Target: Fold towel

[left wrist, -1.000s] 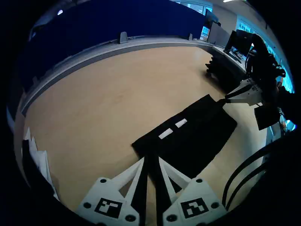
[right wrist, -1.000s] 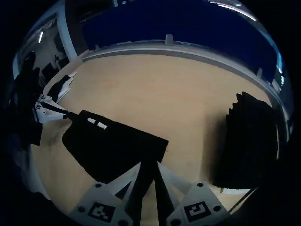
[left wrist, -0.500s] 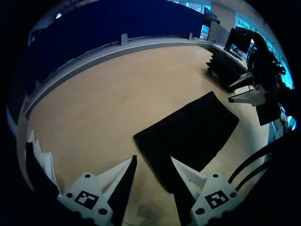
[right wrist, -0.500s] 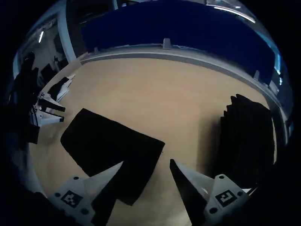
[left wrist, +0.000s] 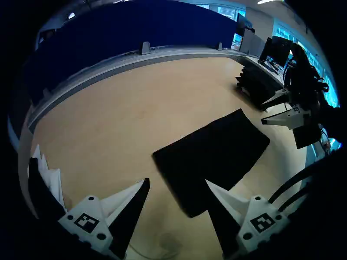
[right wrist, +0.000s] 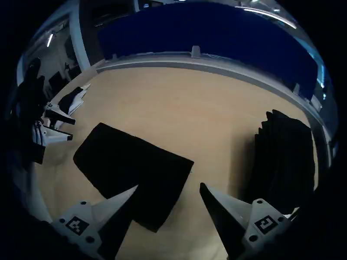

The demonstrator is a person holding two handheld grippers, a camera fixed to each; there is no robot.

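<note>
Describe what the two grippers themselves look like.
The left gripper and the right gripper look alike. Each has two white, wedge-shaped fingers that taper to points, with black inner faces. Each finger's wide base carries a square black-and-white marker. Two black cables curve past beside the left gripper.

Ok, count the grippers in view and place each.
2. The left gripper is open at one end of the black towel; the right gripper is open at the opposite end. None seems hidden.
</note>
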